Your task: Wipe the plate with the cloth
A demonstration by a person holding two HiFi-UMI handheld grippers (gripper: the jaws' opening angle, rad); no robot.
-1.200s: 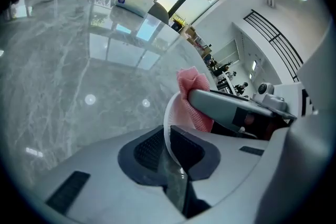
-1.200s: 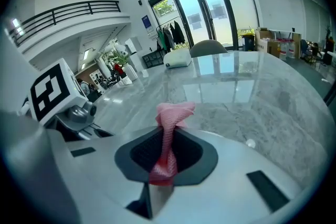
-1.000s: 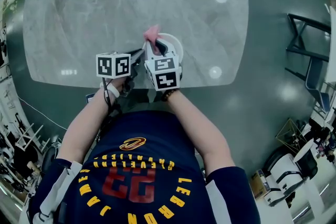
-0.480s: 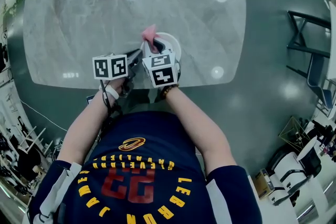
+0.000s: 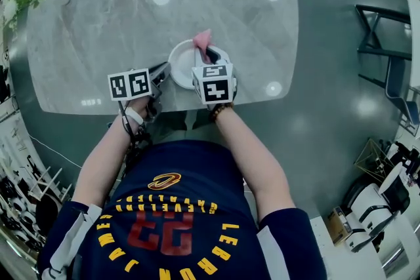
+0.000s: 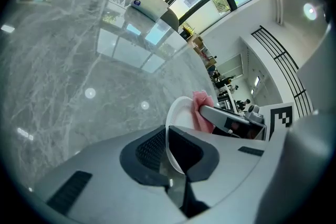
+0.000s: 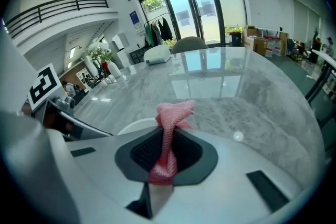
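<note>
Grey marble table (image 5: 98,29), rounded, fills upper head view. White plate (image 5: 178,65) over table's near edge, between both grippers. It seems lifted and tilted, though head view is too small to confirm. Left gripper (image 6: 169,153): jaws pinching plate rim. Right gripper (image 7: 161,157): jaws clamped on pink cloth (image 7: 172,113). Bunched end of cloth sticks out past jaws, against plate's face.
</note>
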